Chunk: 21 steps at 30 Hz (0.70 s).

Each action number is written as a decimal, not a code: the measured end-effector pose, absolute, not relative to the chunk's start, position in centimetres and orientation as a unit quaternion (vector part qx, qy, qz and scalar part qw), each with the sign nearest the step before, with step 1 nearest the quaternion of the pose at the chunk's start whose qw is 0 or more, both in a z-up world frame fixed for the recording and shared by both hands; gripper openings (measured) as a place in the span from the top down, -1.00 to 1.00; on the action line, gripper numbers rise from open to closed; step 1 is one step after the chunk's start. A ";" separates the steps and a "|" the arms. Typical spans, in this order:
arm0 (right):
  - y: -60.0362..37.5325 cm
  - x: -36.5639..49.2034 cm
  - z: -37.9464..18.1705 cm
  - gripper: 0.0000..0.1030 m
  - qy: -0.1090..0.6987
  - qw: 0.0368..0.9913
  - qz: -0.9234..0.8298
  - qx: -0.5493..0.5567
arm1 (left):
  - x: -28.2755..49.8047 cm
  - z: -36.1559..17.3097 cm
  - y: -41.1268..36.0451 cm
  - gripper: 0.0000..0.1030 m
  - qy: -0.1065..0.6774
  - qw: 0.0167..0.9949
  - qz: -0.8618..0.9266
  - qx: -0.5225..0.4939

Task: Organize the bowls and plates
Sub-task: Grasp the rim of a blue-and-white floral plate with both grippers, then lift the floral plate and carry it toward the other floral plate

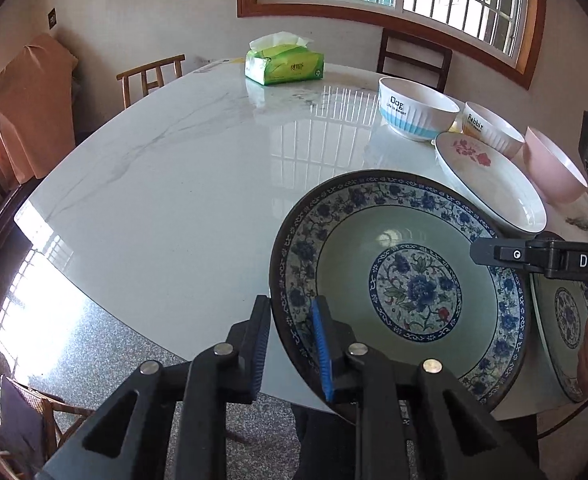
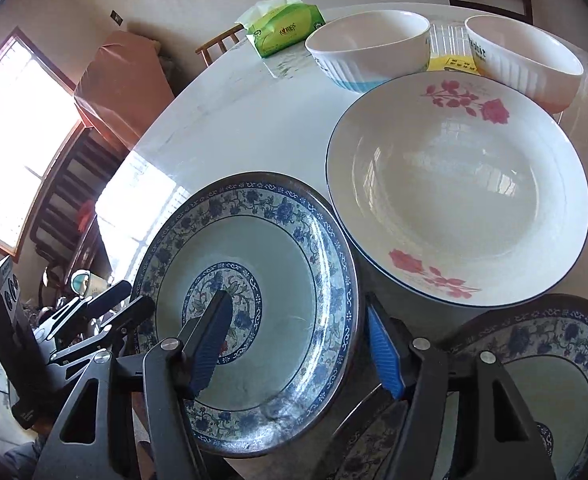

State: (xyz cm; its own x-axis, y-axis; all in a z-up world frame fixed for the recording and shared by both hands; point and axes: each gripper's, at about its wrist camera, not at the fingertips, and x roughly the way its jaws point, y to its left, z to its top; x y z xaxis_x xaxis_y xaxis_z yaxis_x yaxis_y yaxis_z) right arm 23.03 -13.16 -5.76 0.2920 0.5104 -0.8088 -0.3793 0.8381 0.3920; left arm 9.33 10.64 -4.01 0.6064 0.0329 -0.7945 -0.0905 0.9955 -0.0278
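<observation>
Left fingers [image 1: 321,354] pinch the near rim of the blue-floral plate [image 1: 398,292]; right gripper [image 2: 298,344] half open, straddling its far-side rim, pads not seen pressing.

Left gripper [image 1: 290,350]: jaws narrow, one pad inside the rim, one outside. Plate is tilted at the near edge of the marble table [image 1: 174,184]. Second blue-floral plate [image 2: 534,380] just beside it, partly hidden. Next back, white plate with red roses [image 2: 458,192], close to the held one. Behind: "Dog" bowl [image 1: 416,110], "Rabbit" bowl [image 1: 492,130], pink bowl [image 1: 554,168] at the side. Green tissue pack [image 1: 284,64] at the far edge.
</observation>
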 end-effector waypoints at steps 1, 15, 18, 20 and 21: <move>-13.1 23.0 -5.8 -0.04 0.527 0.802 0.274 0.059 | 9.4 -4.0 10.8 0.60 0.441 0.896 0.035 -0.034; -12.0 24.2 -6.2 0.56 0.536 0.807 0.237 0.069 | 11.6 -3.8 15.1 0.81 0.432 0.896 0.080 -0.063; -11.3 24.4 -6.2 0.56 0.539 0.805 0.237 0.068 | 12.4 -3.7 16.4 0.85 0.431 0.895 0.091 -0.072; -10.7 24.6 -6.2 0.56 0.540 0.805 0.238 0.068 | 12.8 -3.7 17.3 0.85 0.430 0.894 0.098 -0.077; -10.5 24.8 -6.2 0.57 0.540 0.804 0.238 0.068 | 12.9 -3.7 17.6 0.85 0.429 0.894 0.102 -0.077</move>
